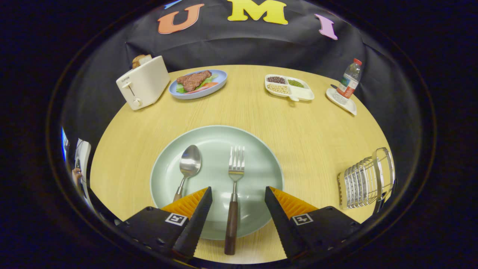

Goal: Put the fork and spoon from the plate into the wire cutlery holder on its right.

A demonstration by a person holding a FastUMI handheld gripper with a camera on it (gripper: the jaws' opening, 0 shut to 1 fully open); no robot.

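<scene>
The gripper (238,194) is spread wide over the near rim of the plate (261,164), with the fork (234,190) lying between its fingers. The spoon (188,168) lies on the plate left of the fork. The wire cutlery holder (368,183) stands on the bench (317,130) right of the plate.

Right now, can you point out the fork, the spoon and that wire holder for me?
fork (232,213), gripper view, on its dark handle, between the open hand-held gripper's fingers.
spoon (190,161), gripper view, on its bowl.
wire cutlery holder (364,183), gripper view, on its wire side.
</scene>
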